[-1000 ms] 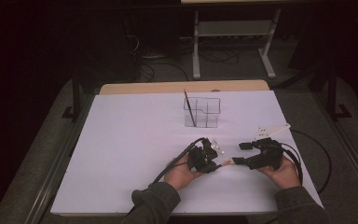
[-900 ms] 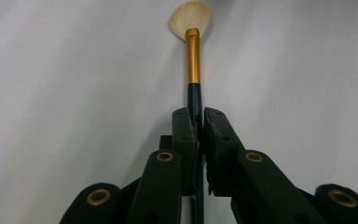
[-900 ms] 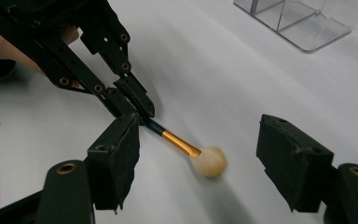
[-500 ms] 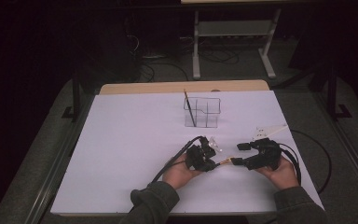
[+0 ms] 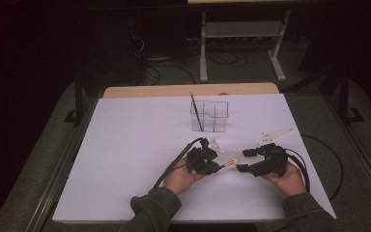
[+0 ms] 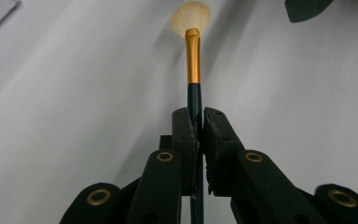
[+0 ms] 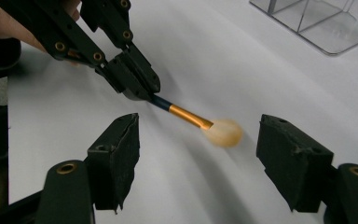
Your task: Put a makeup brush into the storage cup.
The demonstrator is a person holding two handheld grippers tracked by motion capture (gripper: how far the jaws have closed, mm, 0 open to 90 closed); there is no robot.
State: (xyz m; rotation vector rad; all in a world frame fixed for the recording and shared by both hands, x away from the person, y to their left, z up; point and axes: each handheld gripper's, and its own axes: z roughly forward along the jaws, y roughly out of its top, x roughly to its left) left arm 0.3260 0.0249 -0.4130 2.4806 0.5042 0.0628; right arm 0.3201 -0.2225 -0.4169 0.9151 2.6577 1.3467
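My left gripper (image 6: 200,116) is shut on the dark blue handle of a fan brush (image 6: 193,60) with a gold ferrule and pale bristles. In the high view this left gripper (image 5: 218,167) sits at the table's front middle, and the brush (image 5: 231,162) points right toward my right gripper (image 5: 244,160). The right gripper (image 7: 198,144) is open. Its jaws stand on either side of the brush head (image 7: 223,133) without touching it. The left gripper (image 7: 137,88) comes in from the upper left of the right gripper view.
A clear divided organizer (image 5: 215,117) stands at the back middle of the white table cover (image 5: 125,145), with a dark thin brush (image 5: 196,113) upright in it. Small white pieces (image 5: 275,136) lie to the right, behind my right hand. Cables trail from both grippers.
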